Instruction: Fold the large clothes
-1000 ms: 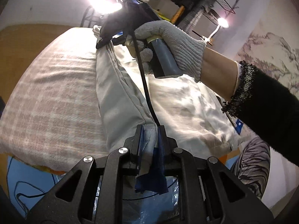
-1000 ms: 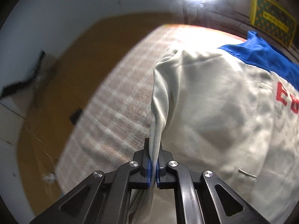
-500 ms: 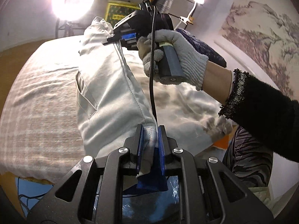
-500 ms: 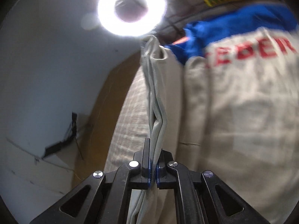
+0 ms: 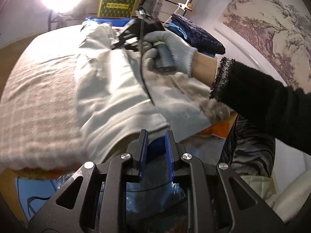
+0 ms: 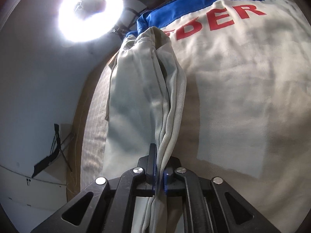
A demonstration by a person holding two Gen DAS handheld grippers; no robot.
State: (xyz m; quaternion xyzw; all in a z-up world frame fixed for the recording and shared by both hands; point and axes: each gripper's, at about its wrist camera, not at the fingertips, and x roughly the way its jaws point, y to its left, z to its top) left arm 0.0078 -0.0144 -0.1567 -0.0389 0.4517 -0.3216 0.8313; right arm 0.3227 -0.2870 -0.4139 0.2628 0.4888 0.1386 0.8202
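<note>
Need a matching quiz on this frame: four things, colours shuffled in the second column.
Things:
1. jacket lettering
2. jacket shoulder band
3. glove
4. box on the shelf behind

Colours:
a. grey
b. red
c. blue
d. green with a yellow border

Pairs: 1-b, 2-c, 3-a, 4-d

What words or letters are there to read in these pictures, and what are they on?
"EDER" in big red letters on the pale jacket; the first two letters are partly hidden by a fold, so the word may be longer.
A yellow strip of writing on the green patterned box: too small and blurred to read.
Nothing else carries writing that I can make out.
</note>
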